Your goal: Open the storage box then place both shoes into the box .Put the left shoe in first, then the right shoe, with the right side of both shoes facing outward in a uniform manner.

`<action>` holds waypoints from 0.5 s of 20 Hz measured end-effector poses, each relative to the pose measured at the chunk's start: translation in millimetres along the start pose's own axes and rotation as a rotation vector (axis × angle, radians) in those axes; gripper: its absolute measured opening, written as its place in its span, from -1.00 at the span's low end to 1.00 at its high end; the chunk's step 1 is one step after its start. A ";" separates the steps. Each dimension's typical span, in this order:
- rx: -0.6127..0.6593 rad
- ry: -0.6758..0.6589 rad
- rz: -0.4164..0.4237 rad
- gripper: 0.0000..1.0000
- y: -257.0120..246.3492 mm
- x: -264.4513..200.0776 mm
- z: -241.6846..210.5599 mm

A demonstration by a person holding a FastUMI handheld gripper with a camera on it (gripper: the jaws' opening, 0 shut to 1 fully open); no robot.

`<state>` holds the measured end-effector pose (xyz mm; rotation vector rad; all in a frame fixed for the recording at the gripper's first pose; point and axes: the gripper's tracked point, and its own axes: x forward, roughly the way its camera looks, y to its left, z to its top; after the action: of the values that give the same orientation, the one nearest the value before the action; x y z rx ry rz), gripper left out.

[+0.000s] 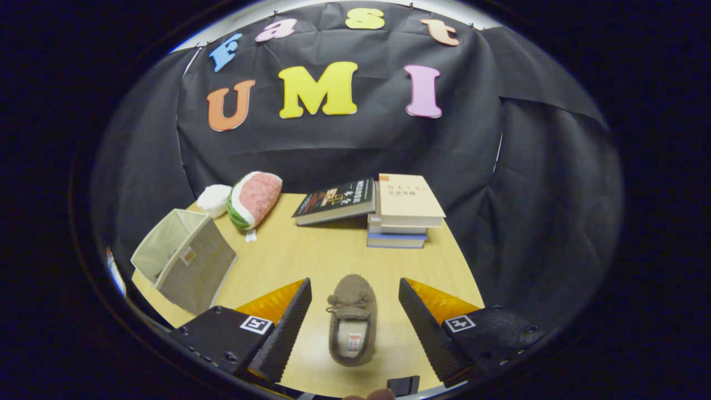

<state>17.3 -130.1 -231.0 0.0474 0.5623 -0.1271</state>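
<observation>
In the gripper view we see the gripper (pixel 354 305) held above a light wooden table (pixel 311 261), its two fingers (pixel 286 328) spread wide apart and pressing on nothing. Between them lies a brown-grey moccasin shoe (pixel 352 319), flat on its sole, toe pointing away from us toward the booth wall, its opening nearest us; neither finger touches it.

Off to the left of the fingers, near the table's edge, we find the storage box (pixel 186 258), a beige fabric cube tipped so that its open mouth faces up and to the left. Just beyond it rest a watermelon-slice plush (pixel 254 199) and a white plush (pixel 214 199) beside it.

Farther ahead, at the table's back, we see a stack of books (pixel 405 214), with a dark-covered book (pixel 338 201) leaning against the stack's left side.
</observation>
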 end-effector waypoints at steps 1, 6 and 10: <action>-0.001 0.025 0.000 0.93 -9.7 10.1 -13.8; -0.004 0.160 -0.002 0.93 -30.2 31.6 -68.4; -0.023 0.251 0.033 0.93 -27.0 56.6 -102.9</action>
<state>6.8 -154.7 -348.4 0.0506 0.8129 -0.0829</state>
